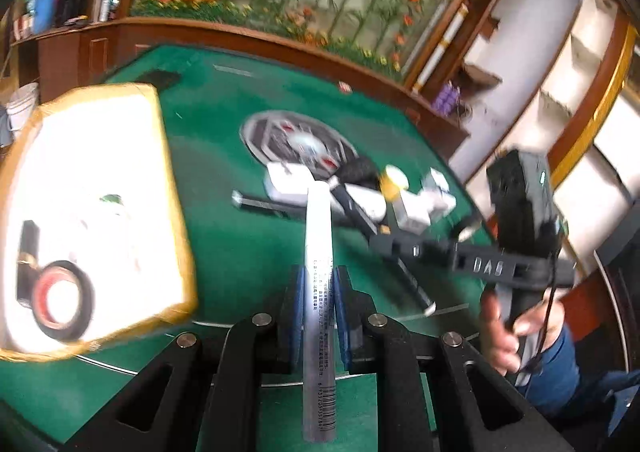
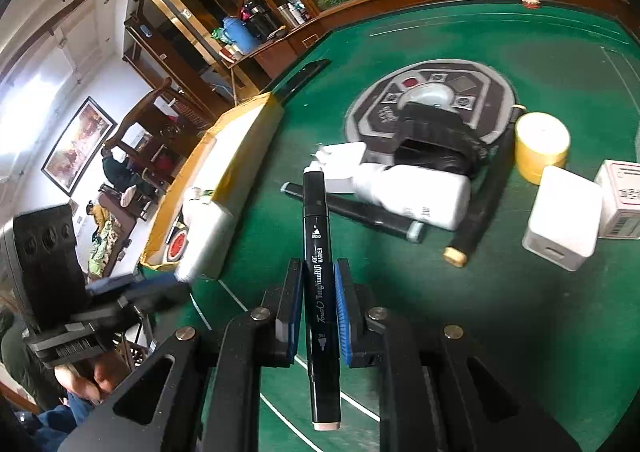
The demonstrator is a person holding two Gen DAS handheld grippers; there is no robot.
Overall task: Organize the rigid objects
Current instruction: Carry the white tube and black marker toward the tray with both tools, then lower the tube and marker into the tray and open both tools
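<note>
My left gripper [image 1: 318, 284] is shut on a white pen-like tube [image 1: 318, 236] and holds it above the green table, to the right of a white foam box [image 1: 92, 155] with a yellow-taped rim. A black tape roll [image 1: 60, 300] lies in the box. My right gripper [image 2: 319, 288] is shut on a black art marker [image 2: 318, 264] and holds it above the table. Ahead lies a pile: a white bottle [image 2: 416, 197], black markers [image 2: 360, 211], a yellow tape roll [image 2: 542, 145], a white charger block [image 2: 564, 217] and a small carton [image 2: 622, 199].
A round control panel [image 2: 436, 91] sits in the middle of the green table [image 2: 440, 312]. A wooden cabinet with bottles [image 1: 64, 3] stands behind the table. The right gripper [image 1: 472, 260] shows at the right of the left wrist view.
</note>
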